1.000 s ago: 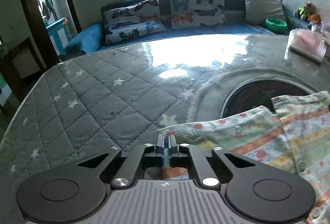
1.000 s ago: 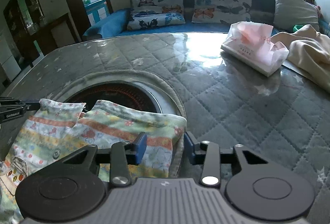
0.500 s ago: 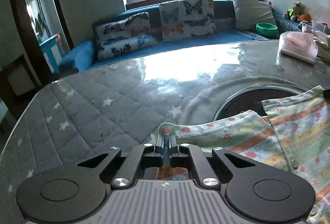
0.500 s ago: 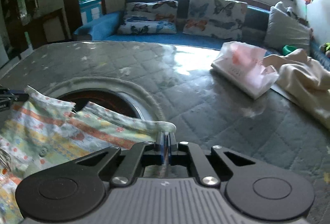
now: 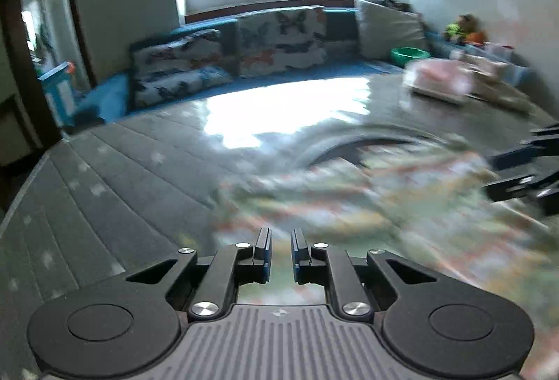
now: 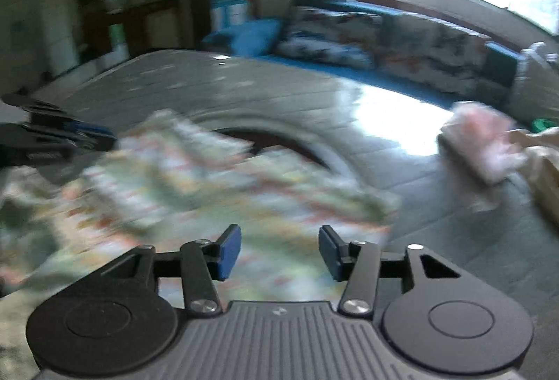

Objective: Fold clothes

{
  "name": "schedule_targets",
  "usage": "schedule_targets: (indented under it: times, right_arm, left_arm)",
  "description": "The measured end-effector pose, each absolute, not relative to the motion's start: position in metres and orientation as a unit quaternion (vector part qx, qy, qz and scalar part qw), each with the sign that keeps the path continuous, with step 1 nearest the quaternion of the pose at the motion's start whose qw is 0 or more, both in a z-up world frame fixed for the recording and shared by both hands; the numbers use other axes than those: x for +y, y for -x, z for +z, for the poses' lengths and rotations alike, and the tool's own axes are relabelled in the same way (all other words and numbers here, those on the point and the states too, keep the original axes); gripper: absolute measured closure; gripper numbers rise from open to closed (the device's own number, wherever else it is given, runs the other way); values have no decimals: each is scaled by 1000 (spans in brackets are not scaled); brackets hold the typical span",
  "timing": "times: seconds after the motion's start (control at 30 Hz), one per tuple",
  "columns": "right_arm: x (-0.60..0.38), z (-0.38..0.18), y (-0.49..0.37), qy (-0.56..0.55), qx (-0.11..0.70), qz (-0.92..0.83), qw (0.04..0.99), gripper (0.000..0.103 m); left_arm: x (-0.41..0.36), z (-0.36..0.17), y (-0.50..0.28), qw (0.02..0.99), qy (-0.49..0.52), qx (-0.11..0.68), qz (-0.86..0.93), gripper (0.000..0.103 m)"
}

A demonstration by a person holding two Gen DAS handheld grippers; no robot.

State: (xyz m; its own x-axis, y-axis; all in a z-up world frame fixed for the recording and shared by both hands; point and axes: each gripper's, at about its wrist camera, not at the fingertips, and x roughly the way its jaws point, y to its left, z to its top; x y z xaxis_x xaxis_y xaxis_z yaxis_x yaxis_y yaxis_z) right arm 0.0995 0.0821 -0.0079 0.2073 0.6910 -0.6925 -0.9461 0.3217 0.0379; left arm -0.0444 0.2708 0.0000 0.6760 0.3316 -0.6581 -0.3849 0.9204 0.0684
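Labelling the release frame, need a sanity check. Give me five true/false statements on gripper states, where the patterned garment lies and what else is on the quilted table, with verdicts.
1. The left gripper is clamped on the pastel patterned garment. False: its jaws stand apart with nothing between them.
2. The right gripper is open. True.
3. The garment lies on the grey quilted star-print table cover. True; it is blurred.
4. The garment hides the dark round opening in the table cover completely. False: part of the opening shows behind it.
5. A pink-and-white plastic-wrapped pack sits on the table to the right of the garment. True.
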Motion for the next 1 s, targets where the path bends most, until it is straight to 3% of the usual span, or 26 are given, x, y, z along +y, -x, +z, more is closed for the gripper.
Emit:
schedule_targets:
  times: [0.43,1.0]
  right_arm:
    - [84,-29,2,243,300,621,682,40]
    - [76,-30,44,267,276,655,651,37]
  left_arm:
    - [195,-26,115,908,18,376,184,92]
    - [280,2,233,822,157,309,451,90]
